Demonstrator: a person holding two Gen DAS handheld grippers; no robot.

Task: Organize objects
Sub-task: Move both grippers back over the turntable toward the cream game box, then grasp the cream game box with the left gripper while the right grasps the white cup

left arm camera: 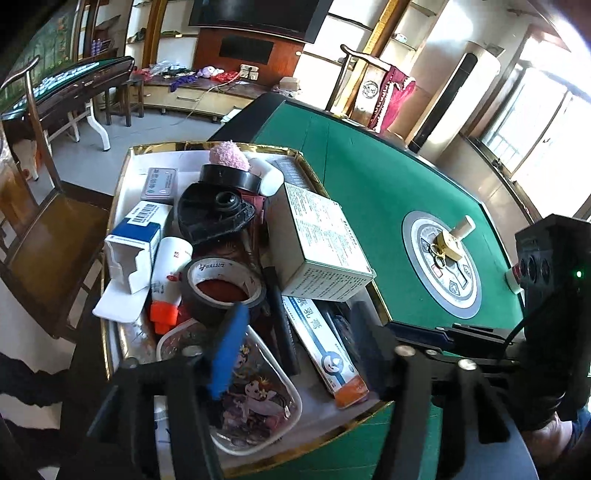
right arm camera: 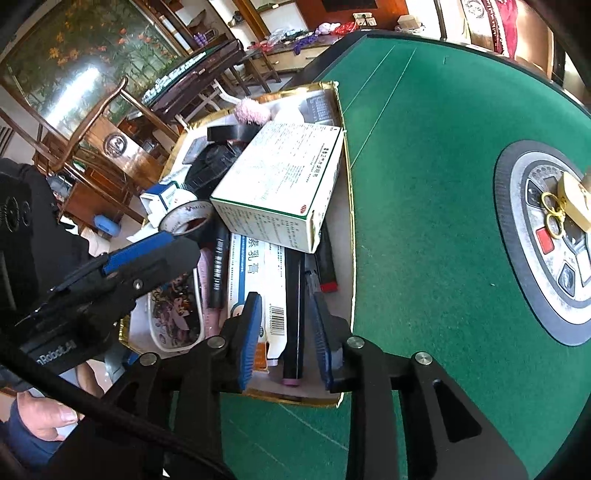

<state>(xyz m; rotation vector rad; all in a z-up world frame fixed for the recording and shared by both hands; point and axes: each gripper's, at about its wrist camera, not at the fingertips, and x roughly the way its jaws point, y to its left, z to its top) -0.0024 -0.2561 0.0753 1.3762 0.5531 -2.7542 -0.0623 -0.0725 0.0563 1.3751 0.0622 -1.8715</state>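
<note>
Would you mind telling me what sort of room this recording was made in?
Probably a home living room used for mahjong: a green felt mahjong table, a wall-mounted television over a low cabinet, and wooden chairs.

Black tool (right arm camera: 284, 339) frames, blue pads (right arm camera: 248, 343), silver screws, navy sleeve (right arm camera: 22, 432)

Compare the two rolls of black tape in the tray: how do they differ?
The near tape roll lies flat, hole up, with a white printed inner core; the far tape roll shows no white core and sits tilted on the pile. The near one is beside the white tube; the far one sits before the pink fluffy thing. Both are black and lie in the gold-rimmed tray.
</note>
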